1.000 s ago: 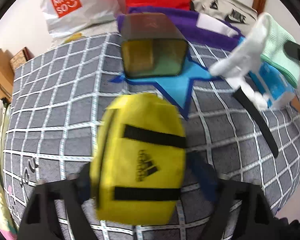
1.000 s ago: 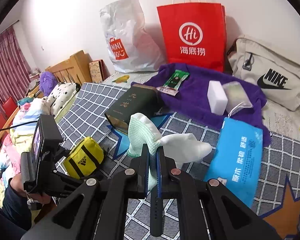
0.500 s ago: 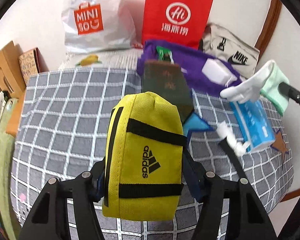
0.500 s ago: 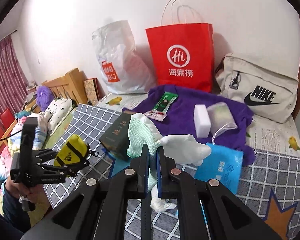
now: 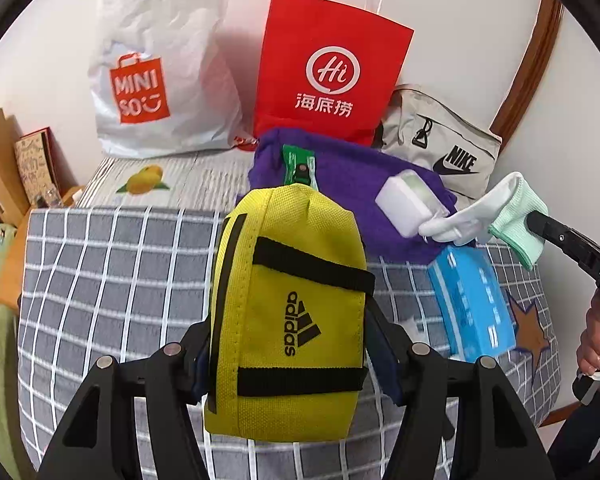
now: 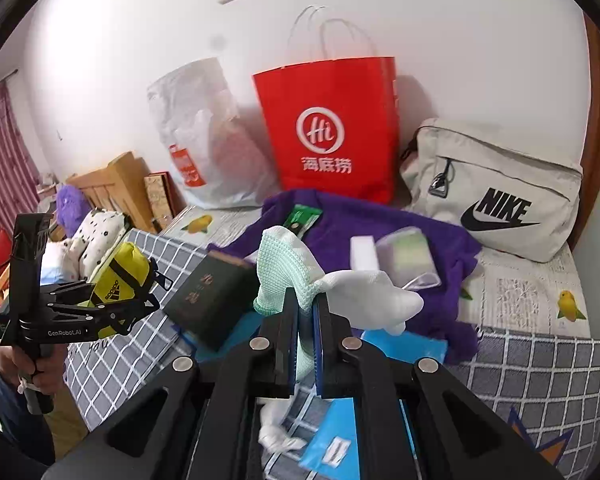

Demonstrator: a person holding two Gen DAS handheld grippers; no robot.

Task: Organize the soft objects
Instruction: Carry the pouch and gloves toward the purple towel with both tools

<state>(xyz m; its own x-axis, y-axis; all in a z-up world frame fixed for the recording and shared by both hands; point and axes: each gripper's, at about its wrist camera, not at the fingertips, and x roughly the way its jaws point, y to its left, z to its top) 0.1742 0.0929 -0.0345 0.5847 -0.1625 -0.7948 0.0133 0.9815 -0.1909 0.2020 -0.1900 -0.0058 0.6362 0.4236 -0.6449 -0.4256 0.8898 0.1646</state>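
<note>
Above the checked bedspread (image 5: 100, 264), both grippers have lifted their loads clear: yellow pouch (image 5: 288, 320) clamped between left jaws, glove (image 6: 300, 276) pinched between right, ready for bagging.

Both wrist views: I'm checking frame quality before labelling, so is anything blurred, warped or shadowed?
Left wrist view: sharp, the yellow pouch logo readable; fisheye bends the checked bedspread lines; dark corners. Right wrist view: also sharp, the red paper bag throws a soft shadow on the wall; the glove close up is crisp.
</note>
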